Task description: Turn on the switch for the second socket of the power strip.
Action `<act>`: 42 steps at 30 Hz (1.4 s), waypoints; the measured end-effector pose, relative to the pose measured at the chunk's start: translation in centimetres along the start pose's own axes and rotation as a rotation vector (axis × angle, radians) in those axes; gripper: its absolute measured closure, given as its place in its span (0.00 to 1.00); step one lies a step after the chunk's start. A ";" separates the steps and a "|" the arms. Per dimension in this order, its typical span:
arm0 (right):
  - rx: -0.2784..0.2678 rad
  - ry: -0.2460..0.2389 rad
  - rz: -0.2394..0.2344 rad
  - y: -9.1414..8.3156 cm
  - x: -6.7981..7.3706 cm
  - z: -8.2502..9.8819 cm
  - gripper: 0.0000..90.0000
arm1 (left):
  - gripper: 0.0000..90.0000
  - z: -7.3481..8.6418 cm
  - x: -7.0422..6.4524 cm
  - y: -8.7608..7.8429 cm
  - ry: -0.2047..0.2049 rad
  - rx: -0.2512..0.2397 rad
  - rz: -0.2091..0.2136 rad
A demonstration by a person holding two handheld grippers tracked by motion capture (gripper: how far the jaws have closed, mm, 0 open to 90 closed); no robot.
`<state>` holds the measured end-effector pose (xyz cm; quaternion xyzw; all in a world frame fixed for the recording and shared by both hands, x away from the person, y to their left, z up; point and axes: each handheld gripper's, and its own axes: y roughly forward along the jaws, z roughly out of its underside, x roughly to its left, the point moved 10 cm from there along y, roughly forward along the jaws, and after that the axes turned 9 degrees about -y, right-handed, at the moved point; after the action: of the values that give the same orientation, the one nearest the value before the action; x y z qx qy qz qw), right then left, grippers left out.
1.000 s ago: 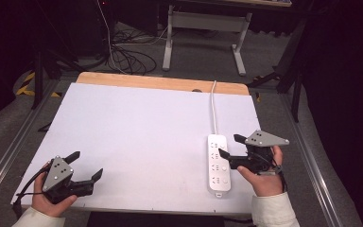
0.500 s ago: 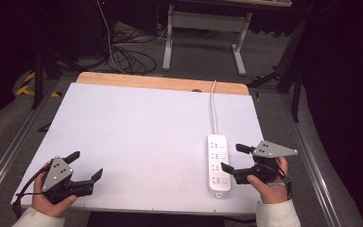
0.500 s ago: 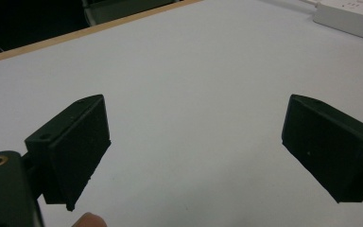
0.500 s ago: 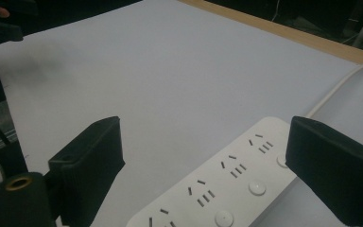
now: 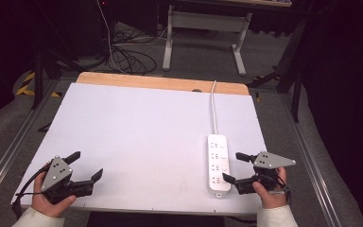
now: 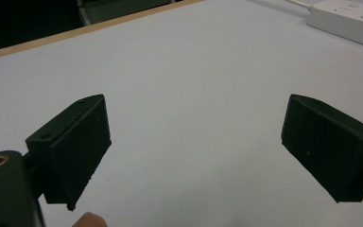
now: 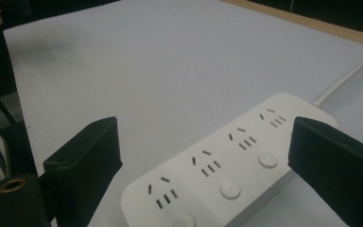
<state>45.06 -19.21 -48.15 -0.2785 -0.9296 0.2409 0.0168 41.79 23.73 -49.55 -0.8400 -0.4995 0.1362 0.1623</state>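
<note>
So the white table (image 5: 137,132) is mostly bare, with a wooden strip showing along its far edge. The one thing on it is a white power strip (image 5: 218,164), lying lengthwise over at about 4 o'clock from the table's middle, near the right edge. Its white cord (image 5: 212,108) runs up toward 12 o'clock and goes through a hole in the wooden strip, so where it ends is hidden.

The right gripper (image 5: 233,166) sits just to the 3 o'clock side of the strip's near end, jaws spread wide and pointing toward 9 o'clock. In the right gripper view the strip (image 7: 227,170) lies between the two jaws but isn't touched by either; four sets of socket holes and a few round buttons show, and the nearest end is cut off by the bottom of the frame.

The left gripper (image 5: 86,165) is down at 7 o'clock on the table, well apart from the strip, jaws also wide with nothing between them. Its own view shows plain tabletop (image 6: 194,94), with the strip's corner (image 6: 350,19) clipped at the top right. Both hands are partly cut off at the bottom edge of the high view.
</note>
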 end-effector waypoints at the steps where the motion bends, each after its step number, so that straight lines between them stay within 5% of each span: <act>1: 0.000 0.000 0.000 0.0 0.0 0.0 0.11 | 0.10 0.0 0.0 0.0 0.000 0.001 0.004; 12: 0.010 0.032 0.016 0.1 0.0 2.8 0.10 | 0.10 0.0 -0.1 0.0 -0.003 0.002 0.015; 18: 0.064 0.028 0.030 0.5 0.1 4.5 0.11 | 0.09 0.0 -0.1 -0.1 -0.024 -0.001 0.028; 30: 0.105 0.090 0.002 0.7 0.9 6.6 0.10 | 0.09 0.1 -0.1 0.0 -0.008 0.005 0.024; 42: 0.112 0.019 0.047 0.9 0.9 6.2 0.10 | 0.09 0.1 0.0 0.0 0.009 0.006 0.009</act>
<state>43.71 -20.82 -54.10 -0.3013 -0.9076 0.2901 0.0356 41.79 23.75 -49.63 -0.8423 -0.4947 0.1346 0.1663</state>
